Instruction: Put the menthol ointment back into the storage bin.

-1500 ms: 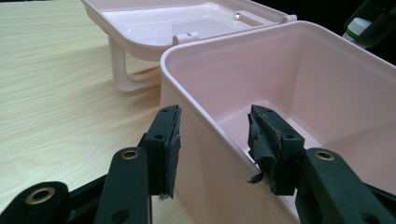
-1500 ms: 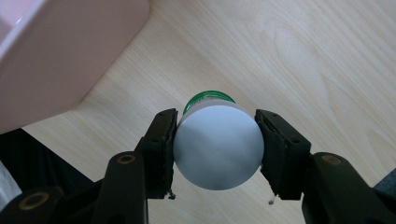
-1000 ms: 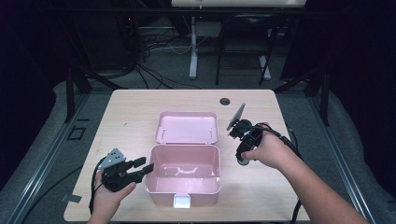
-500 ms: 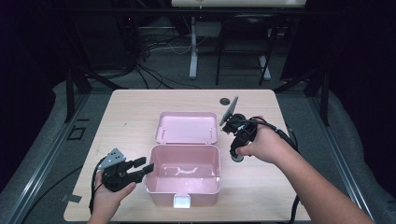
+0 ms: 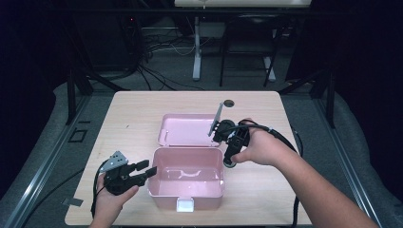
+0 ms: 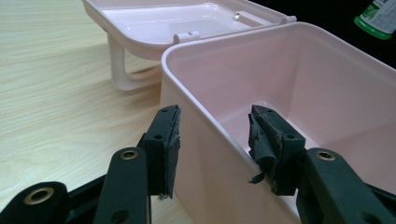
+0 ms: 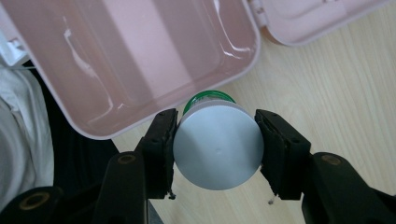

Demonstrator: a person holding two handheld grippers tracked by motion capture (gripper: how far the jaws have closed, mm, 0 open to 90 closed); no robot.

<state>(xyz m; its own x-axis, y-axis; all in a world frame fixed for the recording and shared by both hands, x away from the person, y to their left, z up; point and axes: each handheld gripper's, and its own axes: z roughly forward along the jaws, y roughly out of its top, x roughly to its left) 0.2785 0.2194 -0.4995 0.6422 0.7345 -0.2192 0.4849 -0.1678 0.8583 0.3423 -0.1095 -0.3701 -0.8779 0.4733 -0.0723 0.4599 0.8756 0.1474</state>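
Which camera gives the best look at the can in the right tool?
The right gripper view: the can sits close up, its grey end facing the camera, gripped between both pads. The left gripper view catches a green-labelled corner. In the high view the hand mostly hides it.

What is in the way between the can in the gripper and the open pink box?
Nothing visible. The right gripper holds the can by its silver end beside the pink box, which is open and looks empty. The left gripper straddles its left wall, not the opening.
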